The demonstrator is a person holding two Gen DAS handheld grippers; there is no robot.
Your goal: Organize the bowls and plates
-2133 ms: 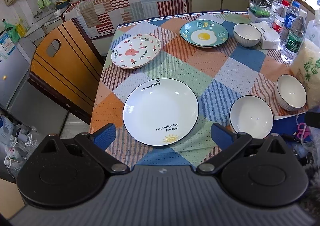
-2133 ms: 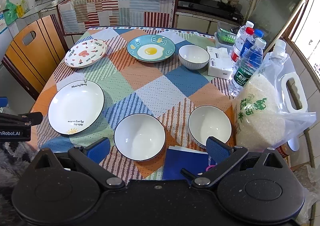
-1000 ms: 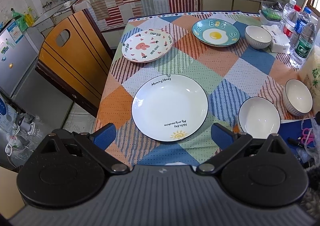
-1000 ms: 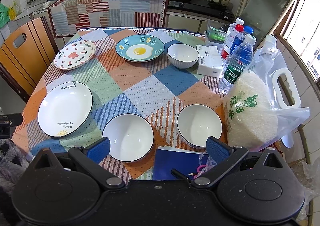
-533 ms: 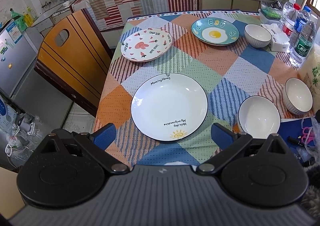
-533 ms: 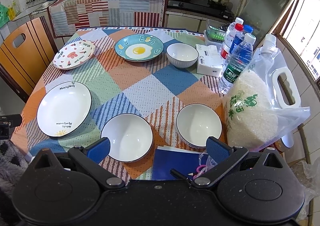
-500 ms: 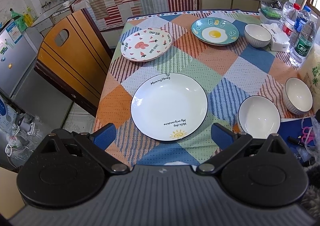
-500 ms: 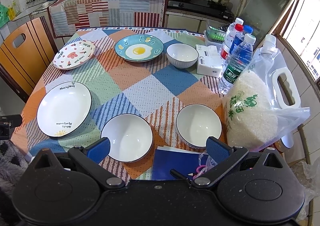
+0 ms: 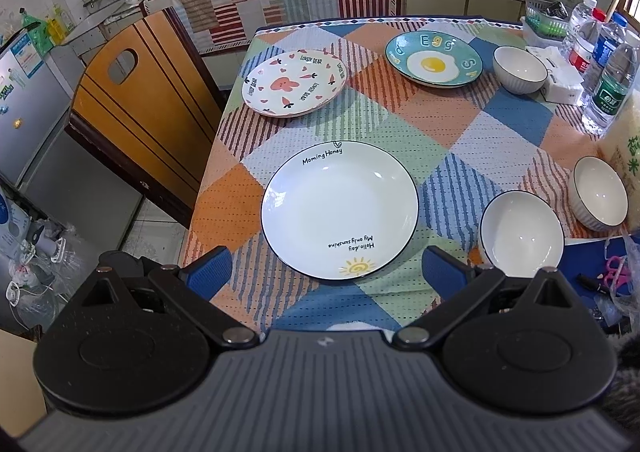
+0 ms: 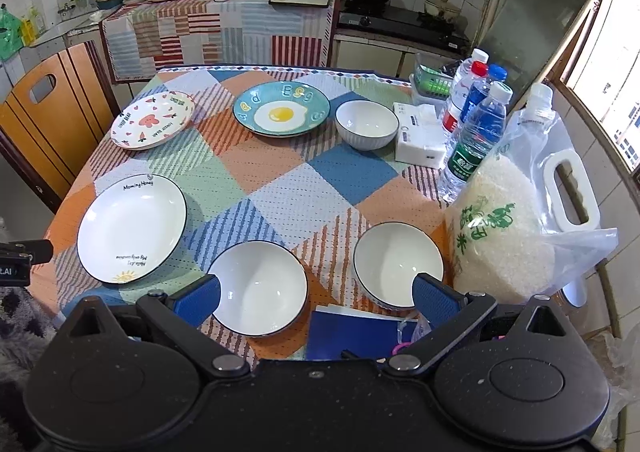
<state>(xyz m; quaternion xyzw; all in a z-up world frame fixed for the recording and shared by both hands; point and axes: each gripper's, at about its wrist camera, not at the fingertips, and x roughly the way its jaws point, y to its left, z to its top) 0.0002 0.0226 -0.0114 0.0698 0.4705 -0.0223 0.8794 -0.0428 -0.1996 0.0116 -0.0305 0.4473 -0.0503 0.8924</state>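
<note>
On the patchwork-clothed surface (image 9: 500,119) every dish sits empty: the white plate (image 9: 339,209) lies just ahead of the wide-open, empty left tongs (image 9: 325,272), and two white bowls (image 10: 258,294) (image 10: 398,264) lie just ahead of the wide-open, empty right tongs (image 10: 316,294).

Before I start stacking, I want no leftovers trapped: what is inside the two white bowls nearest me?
Both near bowls, the left one and the right one, show bare white insides. The right tool has fingers covering a sliver of each rim, so those spots stay unseen.
</note>
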